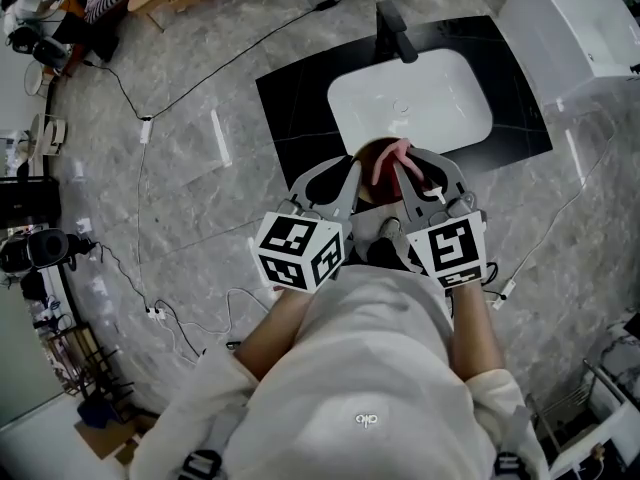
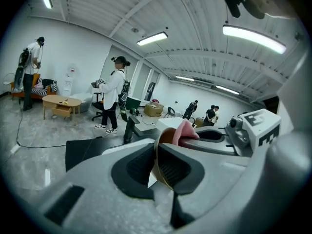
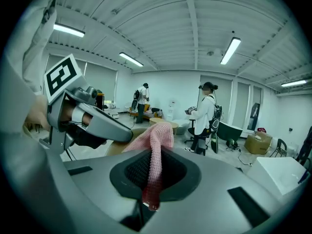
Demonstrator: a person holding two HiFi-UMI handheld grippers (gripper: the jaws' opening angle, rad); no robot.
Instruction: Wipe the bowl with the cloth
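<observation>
Workshop, seen from the head view: a person holds two grippers close together above the near edge of a white sink (image 1: 410, 103) set in a black counter (image 1: 290, 98), with a dark faucet (image 1: 395, 28) at its far side. The left gripper (image 2: 158, 164) has its jaws clamped on the thin rim of a brown bowl (image 2: 165, 136), which stands on edge between the ribbed pads and is held clear of the counter. The right gripper (image 3: 151, 175) has its jaws closed on a pink waffle-knit cloth (image 3: 158, 138); a strip of it hangs down between the pads, and the rest arches forward over the bowl's rim and into the bowl. The two tools meet at the bowl, with the cloth touching it. Each tool carries a white cube with black square markers (image 1: 300, 251). Beyond them lie a grey marbled floor (image 1: 180, 198) crossed by a black cable (image 1: 230, 63). Further back, a standing person in white (image 3: 207, 113) holds a device, and a low wooden table (image 2: 61, 101) stands to one side.
</observation>
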